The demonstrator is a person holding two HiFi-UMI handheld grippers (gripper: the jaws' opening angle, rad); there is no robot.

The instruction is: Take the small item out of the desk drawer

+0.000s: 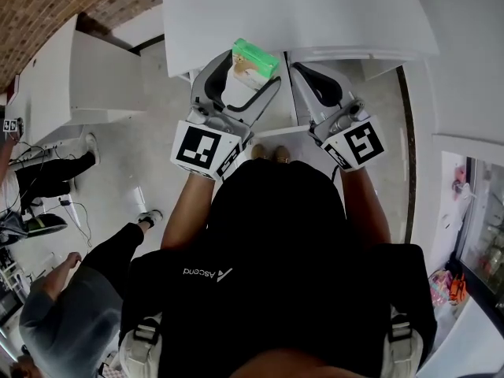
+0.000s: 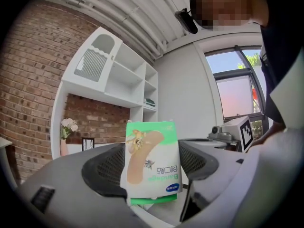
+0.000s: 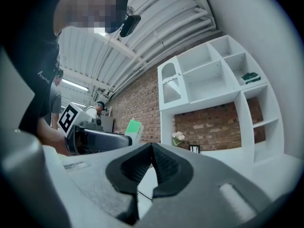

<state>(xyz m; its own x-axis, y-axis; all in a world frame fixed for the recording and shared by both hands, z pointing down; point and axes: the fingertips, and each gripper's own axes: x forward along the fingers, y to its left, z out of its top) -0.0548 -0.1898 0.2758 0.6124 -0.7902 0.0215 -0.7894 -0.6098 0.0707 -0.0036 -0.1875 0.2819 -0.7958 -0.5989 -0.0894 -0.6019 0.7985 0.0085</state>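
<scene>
left gripper view: my left claw point(image 2: 152, 175) is clamped on a green-and-white bandage box point(image 2: 151, 160). it's open only as wide as the box, with one pad on each broad face. the box stands upright between the pads, print upside down, and seems square in the grip.

right gripper view: my right claw point(image 3: 152, 156) has its pads pressed together with nothing between them.

head view: the box sits up in the air at the front edge of the white desk point(image 1: 315, 14), with both claws side by side just below that edge. i can't make out the drawer itself from here, or whether it's open.

my read: extraction is basically done, since the item is out and in hand. the next move probably calls for carrying it over the desk top, lowering it flat and only then releasing. the free right claw can push the drawer shut if it needs it.
</scene>
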